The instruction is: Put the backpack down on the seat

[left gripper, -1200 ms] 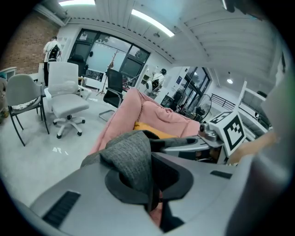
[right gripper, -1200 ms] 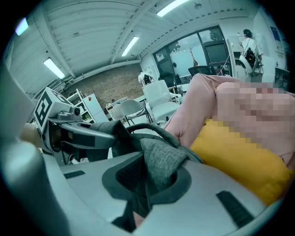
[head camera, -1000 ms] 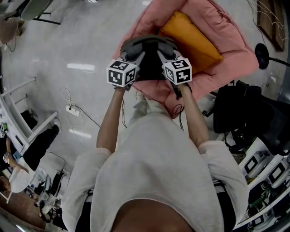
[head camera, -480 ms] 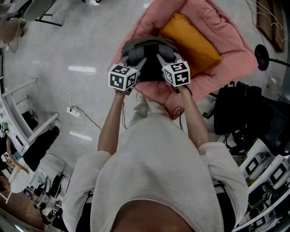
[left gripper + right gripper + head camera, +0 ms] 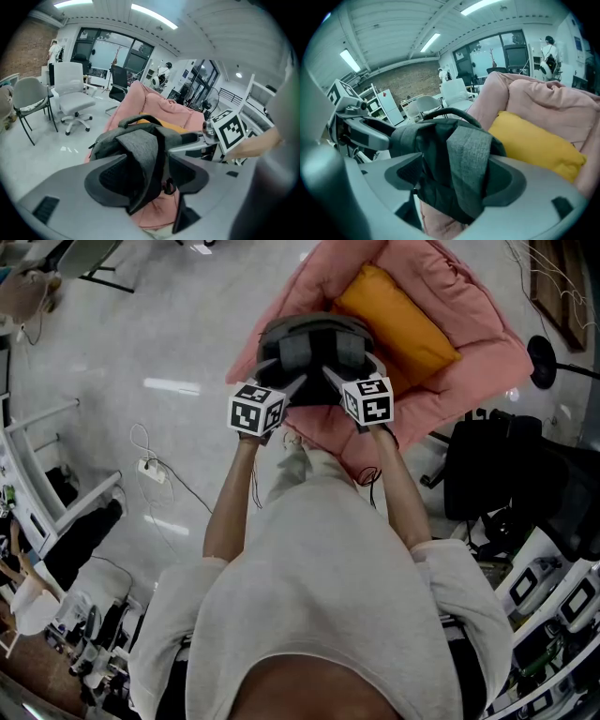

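Observation:
The grey backpack (image 5: 314, 345) rests on the front edge of the pink padded seat (image 5: 473, 357), in front of an orange cushion (image 5: 398, 320). My left gripper (image 5: 292, 385) is at its near left side and my right gripper (image 5: 333, 379) at its near right. Both sets of jaws are opening and stand wide. In the left gripper view a grey shoulder strap (image 5: 143, 157) hangs loose between the jaws of the left gripper (image 5: 147, 176). In the right gripper view the other strap (image 5: 468, 154) lies between the spread jaws of the right gripper (image 5: 454, 180), not pinched.
A black office chair with dark gear (image 5: 497, 474) stands right of the seat, and a black lamp base (image 5: 544, 357) lies behind it. A power strip with cable (image 5: 150, 468) lies on the grey floor at left. White office chairs (image 5: 75, 98) stand farther off.
Both grippers' jaws have spread from a tight hold on the straps to wide open. The backpack has settled a little farther onto the seat's front edge.

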The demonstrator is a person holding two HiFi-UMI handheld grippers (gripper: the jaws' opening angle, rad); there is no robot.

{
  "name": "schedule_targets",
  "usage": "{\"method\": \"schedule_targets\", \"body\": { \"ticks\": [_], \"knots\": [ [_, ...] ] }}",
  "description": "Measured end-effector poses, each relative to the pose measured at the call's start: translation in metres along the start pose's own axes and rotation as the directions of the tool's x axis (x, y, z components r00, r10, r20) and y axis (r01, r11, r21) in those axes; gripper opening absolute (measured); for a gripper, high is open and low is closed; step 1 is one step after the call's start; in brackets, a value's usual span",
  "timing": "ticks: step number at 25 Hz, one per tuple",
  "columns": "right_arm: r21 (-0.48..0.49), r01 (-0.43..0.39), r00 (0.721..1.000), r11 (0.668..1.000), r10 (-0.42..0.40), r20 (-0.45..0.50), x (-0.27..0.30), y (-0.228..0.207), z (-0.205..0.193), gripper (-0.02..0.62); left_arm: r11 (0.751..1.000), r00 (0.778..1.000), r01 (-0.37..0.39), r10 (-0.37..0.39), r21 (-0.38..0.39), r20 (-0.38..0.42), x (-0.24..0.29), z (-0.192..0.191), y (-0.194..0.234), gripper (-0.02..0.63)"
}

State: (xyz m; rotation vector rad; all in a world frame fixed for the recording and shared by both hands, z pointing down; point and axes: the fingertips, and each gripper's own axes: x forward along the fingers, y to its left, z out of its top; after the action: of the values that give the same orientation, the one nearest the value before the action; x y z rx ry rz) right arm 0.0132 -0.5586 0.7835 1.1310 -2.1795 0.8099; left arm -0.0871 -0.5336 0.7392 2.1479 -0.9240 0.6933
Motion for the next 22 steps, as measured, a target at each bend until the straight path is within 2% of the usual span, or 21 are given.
{"method": "schedule_targets", "body": {
  "ticks": [7,16,22],
  "knots": [
    [0.006,0.078,0.994,0.997,-0.078,0.074,-0.032,-0.008,0.006,0.391,0.999,0.999,-0.04,0.039,0.036,0.035,-0.021,0.006,-0.004,0.261],
    [-0.037,0.095,0.982,0.995,-0.088,0.166,-0.08,0.007,0.03,0.282,0.995,0.99,-0.074,0.066,0.066,0.126,-0.06,0.022,-0.018,0.258],
    [-0.085,0.101,0.97,0.991,-0.079,0.232,-0.112,0.023,0.055,0.167,0.99,0.973,-0.108,0.086,0.095,0.214,-0.088,0.042,-0.028,0.15]
  ]
}}
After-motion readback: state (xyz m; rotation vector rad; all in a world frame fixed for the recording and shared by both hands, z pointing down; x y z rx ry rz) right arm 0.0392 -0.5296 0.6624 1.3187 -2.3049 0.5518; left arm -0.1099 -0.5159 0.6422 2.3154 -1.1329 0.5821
